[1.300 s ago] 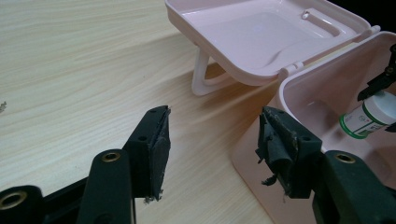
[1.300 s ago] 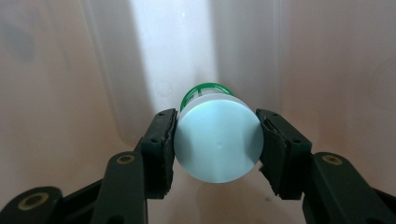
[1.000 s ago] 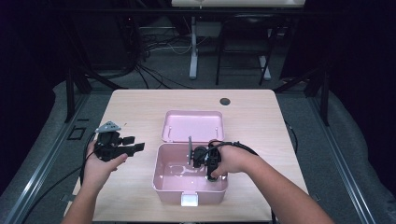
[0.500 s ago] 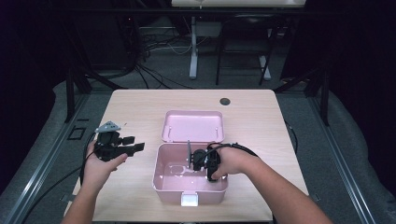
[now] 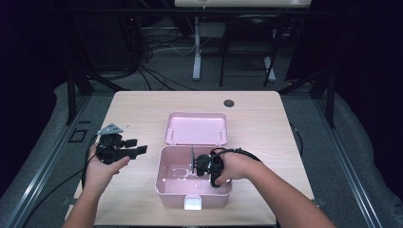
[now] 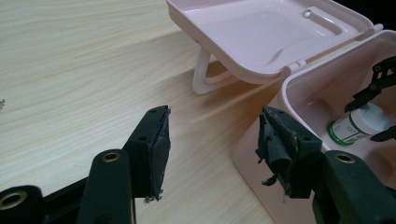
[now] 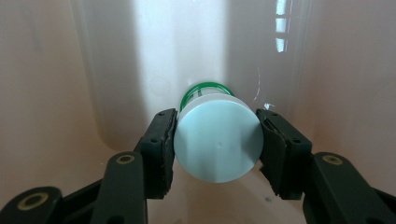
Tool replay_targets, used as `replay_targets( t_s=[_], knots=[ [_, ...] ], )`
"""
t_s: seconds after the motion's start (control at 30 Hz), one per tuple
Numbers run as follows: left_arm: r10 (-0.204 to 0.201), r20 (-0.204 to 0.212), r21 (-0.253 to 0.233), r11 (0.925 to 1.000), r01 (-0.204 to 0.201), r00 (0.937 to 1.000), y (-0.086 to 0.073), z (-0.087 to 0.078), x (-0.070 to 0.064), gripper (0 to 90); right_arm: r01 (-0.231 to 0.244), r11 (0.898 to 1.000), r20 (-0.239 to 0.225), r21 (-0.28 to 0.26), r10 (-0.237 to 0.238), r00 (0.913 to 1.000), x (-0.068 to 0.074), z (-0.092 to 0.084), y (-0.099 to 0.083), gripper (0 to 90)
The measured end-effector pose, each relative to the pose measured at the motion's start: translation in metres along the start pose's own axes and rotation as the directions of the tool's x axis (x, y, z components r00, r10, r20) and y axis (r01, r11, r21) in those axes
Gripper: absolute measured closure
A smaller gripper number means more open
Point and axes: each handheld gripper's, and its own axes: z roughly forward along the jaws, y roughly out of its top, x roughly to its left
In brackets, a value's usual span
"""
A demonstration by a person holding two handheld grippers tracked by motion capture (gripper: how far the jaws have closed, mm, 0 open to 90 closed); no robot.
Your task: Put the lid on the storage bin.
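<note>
Inside the open pink box (image 5: 164, 183) on the tabletop (image 5: 138, 107), our right tongs (image 7: 215, 140) clamp a small white bottle (image 7: 217, 142) by its cap. Our left tongs (image 6: 210, 140) wait apart, empty. We should lift straight, clearing the walls.

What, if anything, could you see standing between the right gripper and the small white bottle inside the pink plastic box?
Nothing visible does. The right gripper is already closed on the small white bottle with a green band, a pad on each side, low inside the open pink plastic box. The left gripper waits open beside the box.
</note>
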Motion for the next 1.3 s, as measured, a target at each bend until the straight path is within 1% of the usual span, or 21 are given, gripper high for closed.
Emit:
replay_targets(
  t_s=[0.2,0.3,0.33,0.4,0.43,0.6,0.63,0.73,0.77,0.83,0.87,0.9,0.97,1.03,1.07,1.13,1.2,1.3],
  knots=[
    [0.001,0.000,0.001,1.0000,-0.001,1.0000,0.000,0.000,0.001,44.0,-0.007,1.000,-0.005,0.000,0.007,1.0000,0.000,0.000,0.000,49.6],
    [0.001,0.000,0.001,1.0000,-0.001,1.0000,0.000,0.000,0.001,44.1,-0.004,1.000,-0.002,0.015,0.004,1.0000,0.001,0.000,0.001,49.3],
    [0.001,0.002,0.001,1.0000,-0.001,1.0000,0.000,0.000,0.001,44.0,-0.012,1.000,-0.006,0.013,0.012,0.9999,0.001,0.000,0.001,48.9],
    [-0.001,0.002,0.001,1.0000,0.001,1.0000,0.000,-0.001,0.001,44.1,-0.010,1.000,-0.007,0.004,0.010,0.9999,0.000,0.000,0.001,48.8],
    [-0.001,0.002,0.001,1.0000,0.001,1.0000,0.000,-0.001,0.001,44.0,-0.019,1.000,-0.011,-0.003,0.019,0.9998,0.000,-0.002,0.000,47.8],
    [-0.002,0.001,-0.001,1.0000,0.002,1.0000,0.000,-0.001,0.001,44.0,-0.022,1.000,-0.012,-0.004,0.022,0.9997,0.001,-0.007,-0.001,47.0],
    [-0.002,0.002,0.000,1.0000,0.002,1.0000,0.000,-0.001,0.001,44.1,-0.026,1.000,-0.011,-0.017,0.026,0.9996,0.002,-0.010,-0.001,46.5],
    [0.000,0.007,0.004,1.0000,0.000,1.0000,0.000,0.000,0.000,44.2,-0.023,1.000,0.000,-0.019,0.023,0.9997,0.002,-0.015,-0.002,45.7],
    [-0.003,0.007,0.002,1.0000,0.003,1.0000,0.000,0.000,0.000,45.1,-0.030,0.999,0.006,-0.020,0.030,0.9995,0.003,-0.021,-0.002,44.3],
    [-0.002,0.007,0.001,1.0000,0.002,1.0000,0.000,0.000,0.000,45.3,-0.031,0.999,0.006,-0.022,0.031,0.9995,0.003,-0.024,-0.002,43.5],
    [-0.002,0.007,0.003,1.0000,0.002,1.0000,0.000,0.000,-0.001,45.5,-0.044,0.998,0.006,-0.033,0.044,0.9990,0.004,-0.031,-0.004,40.8],
    [0.000,0.004,0.002,1.0000,0.000,1.0000,0.000,0.001,-0.001,45.5,-0.044,0.998,0.006,-0.033,0.044,0.9990,0.004,-0.031,-0.004,40.8],
    [0.005,0.005,0.006,1.0000,-0.005,1.0000,0.000,0.001,-0.001,45.6,-0.054,0.998,0.013,-0.033,0.054,0.9984,0.004,-0.037,-0.006,39.5],
    [0.010,0.005,0.006,0.9999,-0.010,0.9999,0.001,0.001,-0.002,45.6,-0.072,0.996,0.019,-0.049,0.073,0.9971,0.003,-0.044,-0.009,36.9],
    [0.011,0.004,0.007,0.9999,-0.011,0.9999,0.001,0.001,-0.002,45.6,-0.091,0.994,0.021,-0.064,0.092,0.9955,0.002,-0.048,-0.012,35.2],
    [0.015,0.002,0.007,0.9999,-0.016,0.9999,0.001,0.001,-0.003,45.6,-0.095,0.993,0.028,-0.068,0.097,0.9948,0.002,-0.050,-0.014,34.4],
    [0.011,0.002,0.007,0.9999,-0.011,0.9999,0.001,0.001,-0.004,45.6,-0.108,0.991,0.032,-0.082,0.111,0.9933,0.001,-0.055,-0.018,32.3],
    [0.019,0.002,0.010,0.9998,-0.019,0.9998,0.002,0.002,-0.005,45.6,-0.134,0.985,0.052,-0.108,0.141,0.9887,0.000,-0.059,-0.023,32.0]
  ],
)
